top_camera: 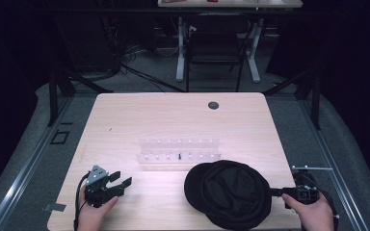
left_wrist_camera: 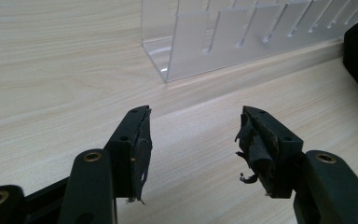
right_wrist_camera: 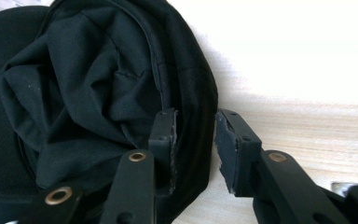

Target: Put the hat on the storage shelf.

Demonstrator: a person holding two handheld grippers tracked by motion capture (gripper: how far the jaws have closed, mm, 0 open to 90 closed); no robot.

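Pale wooden table point(top_camera: 125, 120) carries the floppy black fabric hat point(top_camera: 231, 192) at 5 o'clock, its rim between the right gripper point(right_wrist_camera: 195, 140)'s 2 half-closed jaws, which should pinch squarely; left gripper point(left_wrist_camera: 193, 140) gapes empty.

The hat point(right_wrist_camera: 98, 93) runs past the right gripper view's left and bottom edges; the rack point(top_camera: 179, 149) contents are too small to tell.

Hat point(top_camera: 231, 192) on table point(top_camera: 125, 120), just left of right gripper point(top_camera: 275, 192), its edge between jaws. Left gripper point(top_camera: 120, 179) well left of hat, over bare table. Rack point(top_camera: 179, 149) beyond both grippers, between them, just behind hat.
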